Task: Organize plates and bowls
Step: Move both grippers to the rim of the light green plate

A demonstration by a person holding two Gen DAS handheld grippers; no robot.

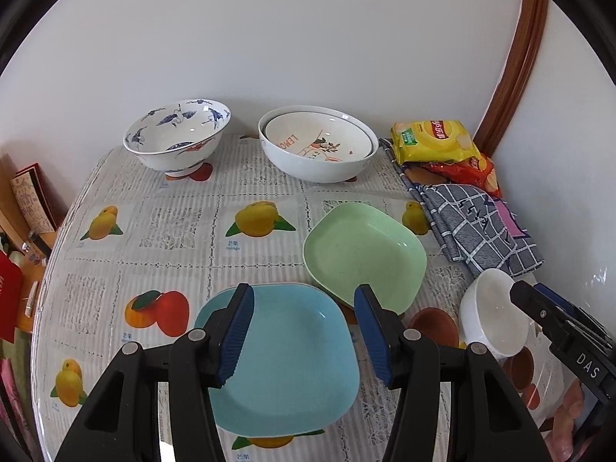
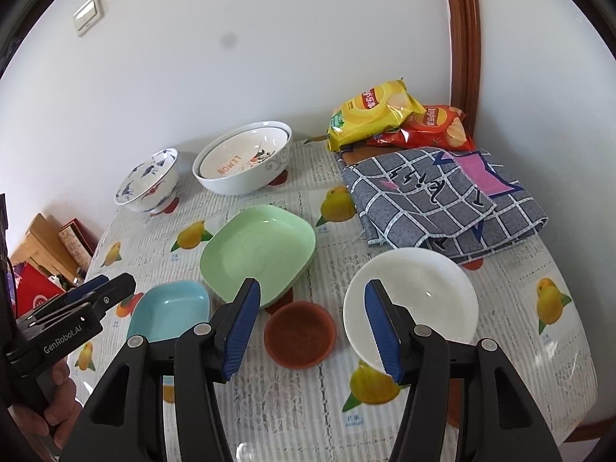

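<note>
**Plates and bowls: both grippers open, nothing held**

Plates and bowls lie spread over the bench; none is in a gripper.

1. Left gripper [image 1: 304,331]: jaws stand wide apart and hold nothing. Directly under and between them lies the blue plate [image 1: 285,362], a rounded square flat on the bench, its near edge toward the camera. Just beyond it, to the far right, the green plate [image 1: 365,250] sits with its near corner beside or slightly over the blue plate's far-right corner; contact cannot be confirmed.

2. Right gripper [image 2: 312,327]: jaws equally wide apart, empty. The white bowl [image 2: 419,296] lies just right of centre, with the right-hand finger in front of its left rim. The small brown dish [image 2: 300,335] sits between the fingers in this view, near the green plate's near edge.

3. Far side of the bench: the blue-patterned bowl [image 1: 177,134] stands at far left; to its right the lemon bowl [image 1: 315,142] is nested inside the large white bowl [image 1: 308,165].

4. Far right: chip bags [image 1: 435,142] and a folded checked cloth [image 1: 481,227], not part of the task.

Governing relation: the blue plate is straight ahead of and below the left gripper, so the left hand is nearer to it; the white bowl is nearer to the right. Judgement: gripping the blue plate calls for a rim approach from its near edge, since it lies flat.
</note>
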